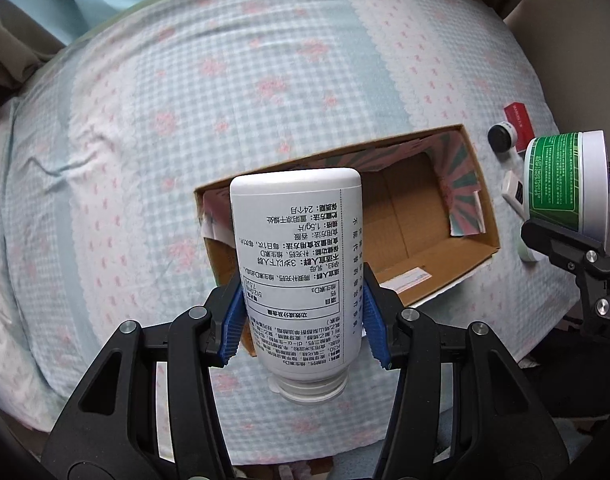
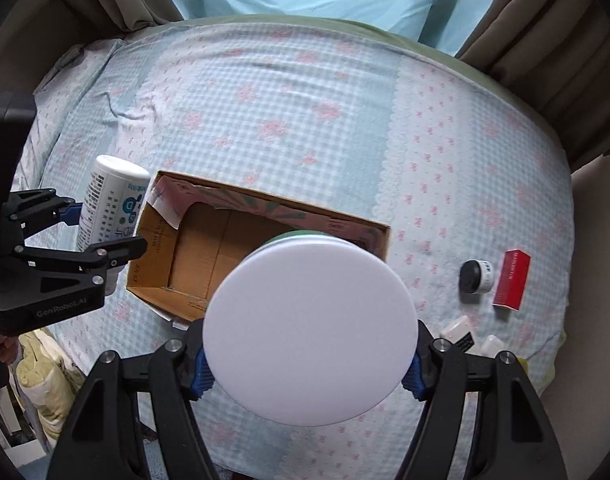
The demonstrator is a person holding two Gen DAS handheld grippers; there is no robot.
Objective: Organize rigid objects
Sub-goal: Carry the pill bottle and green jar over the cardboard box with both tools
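My left gripper (image 1: pixel 303 320) is shut on a white bottle (image 1: pixel 297 256) with printed text, its cap end toward the camera. The bottle hangs over the left end of an open cardboard box (image 1: pixel 409 216) on the bed. My right gripper (image 2: pixel 309 368) is shut on a green tub with a white lid (image 2: pixel 309 328), held above the near right part of the box (image 2: pixel 209 256). In the left wrist view the tub (image 1: pixel 557 180) and right gripper (image 1: pixel 577 204) show at the right edge. In the right wrist view the bottle (image 2: pixel 109 204) and left gripper (image 2: pixel 101 232) sit left of the box.
Right of the box lie a small black-lidded jar (image 2: pixel 475 276), a red carton (image 2: pixel 512 280) and two small white items (image 2: pixel 461 330). A checked floral bedspread (image 2: pixel 305 120) covers the bed. Curtains hang behind, and a person in light blue stands at the far edge.
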